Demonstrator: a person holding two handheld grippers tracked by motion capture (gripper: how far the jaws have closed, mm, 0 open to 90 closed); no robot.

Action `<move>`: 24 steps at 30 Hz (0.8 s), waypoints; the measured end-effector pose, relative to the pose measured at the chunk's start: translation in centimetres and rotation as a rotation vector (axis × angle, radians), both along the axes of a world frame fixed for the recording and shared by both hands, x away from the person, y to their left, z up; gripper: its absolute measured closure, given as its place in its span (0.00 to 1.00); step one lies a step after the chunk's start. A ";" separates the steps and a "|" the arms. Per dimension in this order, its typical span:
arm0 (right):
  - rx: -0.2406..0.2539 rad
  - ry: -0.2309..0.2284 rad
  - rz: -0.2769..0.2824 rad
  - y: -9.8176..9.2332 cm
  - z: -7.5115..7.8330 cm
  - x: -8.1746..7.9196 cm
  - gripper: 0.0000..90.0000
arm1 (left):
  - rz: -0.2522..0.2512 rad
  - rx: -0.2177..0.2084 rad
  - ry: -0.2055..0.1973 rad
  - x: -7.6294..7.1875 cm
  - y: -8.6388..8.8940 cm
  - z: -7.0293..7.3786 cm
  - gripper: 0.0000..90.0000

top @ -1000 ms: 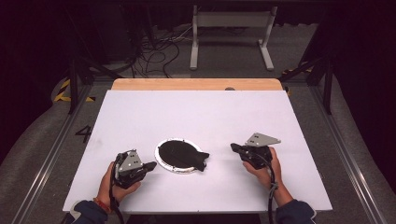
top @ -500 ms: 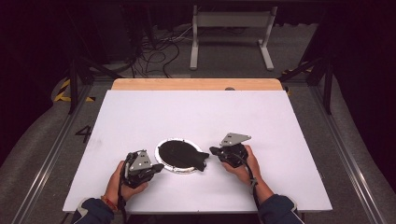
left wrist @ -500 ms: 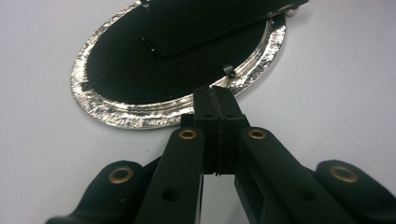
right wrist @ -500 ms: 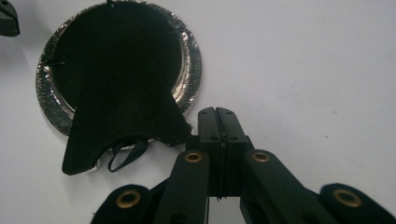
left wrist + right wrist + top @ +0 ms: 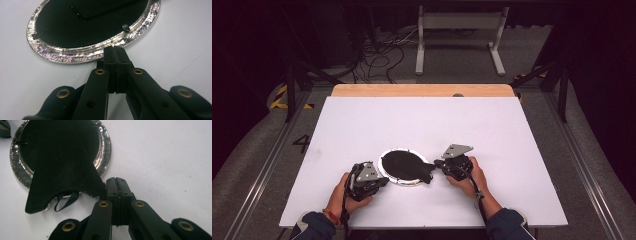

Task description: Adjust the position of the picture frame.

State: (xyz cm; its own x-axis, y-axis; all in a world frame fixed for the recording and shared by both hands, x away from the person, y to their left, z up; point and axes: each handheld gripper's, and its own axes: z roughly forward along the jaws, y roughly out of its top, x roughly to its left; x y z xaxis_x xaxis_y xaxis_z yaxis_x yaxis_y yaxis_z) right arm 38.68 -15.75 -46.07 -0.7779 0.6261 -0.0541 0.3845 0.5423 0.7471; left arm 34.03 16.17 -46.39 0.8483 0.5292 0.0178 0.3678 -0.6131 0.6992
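The frame (image 5: 404, 167) lies face down on the table (image 5: 512, 150), near its front edge. The left gripper (image 5: 115, 53), jaws pressed together, touches the frame's silver rim. The right gripper (image 5: 116, 182), jaws pressed together, rests beside the stand flap (image 5: 62, 170).

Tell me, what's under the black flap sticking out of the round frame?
Under the black flap you can see part of the silver frame, a small black loop and the white table. The rest beneath it is covered.

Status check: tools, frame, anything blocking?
Both tools shut, empty. Left tool tip at frame rim, right tool beside its black stand flap. Nothing in the way.
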 end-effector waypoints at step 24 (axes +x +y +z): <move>-0.055 0.038 0.060 -2.0 0.6 -2.7 1.00 | -0.026 -0.009 0.009 3.8 -2.4 0.2 0.98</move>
State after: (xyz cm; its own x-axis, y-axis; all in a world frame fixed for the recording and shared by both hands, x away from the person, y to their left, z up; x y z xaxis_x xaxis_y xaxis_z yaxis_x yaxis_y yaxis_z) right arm 35.99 -17.72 -45.47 -0.8159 0.5753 -0.0571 0.3775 0.6050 0.7011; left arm 37.87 13.72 -46.23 0.8619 0.5070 0.0053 0.3581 -0.6162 0.7015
